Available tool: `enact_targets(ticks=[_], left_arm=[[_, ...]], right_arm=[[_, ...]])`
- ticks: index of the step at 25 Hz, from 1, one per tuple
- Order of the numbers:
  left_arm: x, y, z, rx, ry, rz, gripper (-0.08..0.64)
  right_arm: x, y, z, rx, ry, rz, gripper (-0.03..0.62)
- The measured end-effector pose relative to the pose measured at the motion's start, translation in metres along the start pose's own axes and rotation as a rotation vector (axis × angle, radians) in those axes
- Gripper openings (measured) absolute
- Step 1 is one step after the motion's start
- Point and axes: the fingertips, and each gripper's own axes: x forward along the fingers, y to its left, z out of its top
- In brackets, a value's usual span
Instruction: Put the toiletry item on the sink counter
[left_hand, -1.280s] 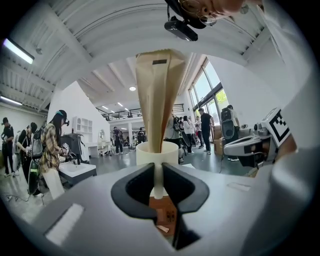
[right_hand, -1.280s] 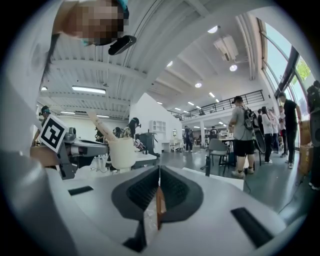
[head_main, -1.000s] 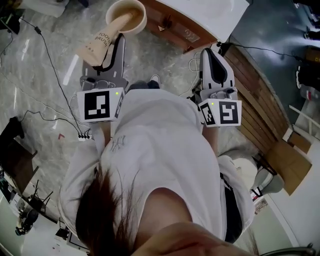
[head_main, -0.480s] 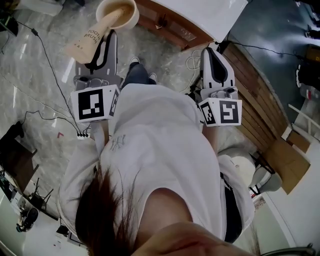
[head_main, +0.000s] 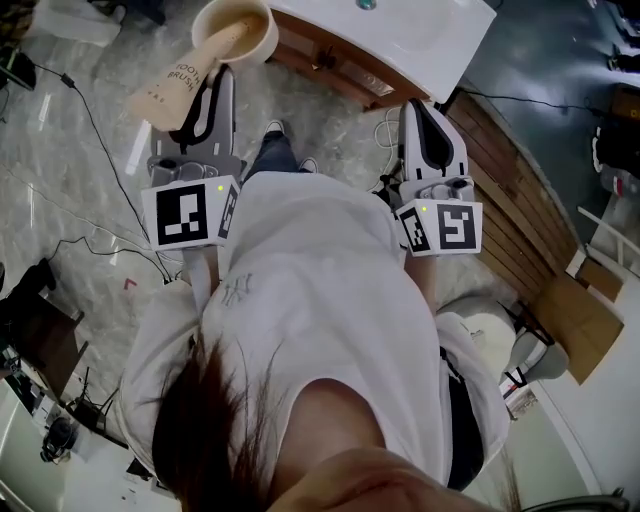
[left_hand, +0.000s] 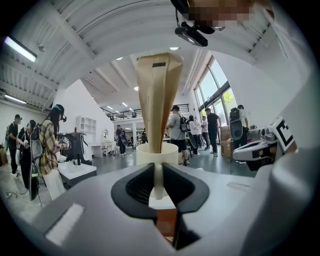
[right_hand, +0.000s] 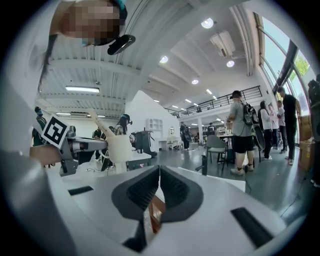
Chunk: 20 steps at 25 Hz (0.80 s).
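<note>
Grey marble floor (head_main: 60, 130), wooden decking (head_main: 520, 210), tall windows (right_hand: 272, 50), bright ceiling lights (right_hand: 207, 23).

Grey marble floor (head_main: 70, 200), wooden plank decking (head_main: 520, 210) beside it, cardboard box (head_main: 572, 322), standing bystanders (left_hand: 176, 129), grey chair (right_hand: 216, 146)

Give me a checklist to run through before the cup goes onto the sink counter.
1. Grip: ok. The left gripper has its fingers shut on a thin part of the cup.
2. Load: ok. The toothbrush packet stands in the cup, sticking well out.
3. Cup above the sink counter: not ok. It hangs over the floor beside it.
4. The right gripper clear: ok. It is shut and empty.
5. Free landing spot: cannot tell. Only part of the counter shows.
</note>
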Motion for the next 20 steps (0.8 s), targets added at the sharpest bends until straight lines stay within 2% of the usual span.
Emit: enact_targets(ticks=[10, 20], left_arm=[[0.052, 0.06, 0.016, 0.013, -0.024, -0.076, 0.054], [0.075, 0.112, 0.008, 0.02, -0.035, -0.122, 0.054]], right_arm=[[0.067, 0.009, 0.025, 0.002, -0.015, -0.071, 0.011], [0.109, 0.025, 0.021, 0.008, 0.0, -0.141, 0.011]])
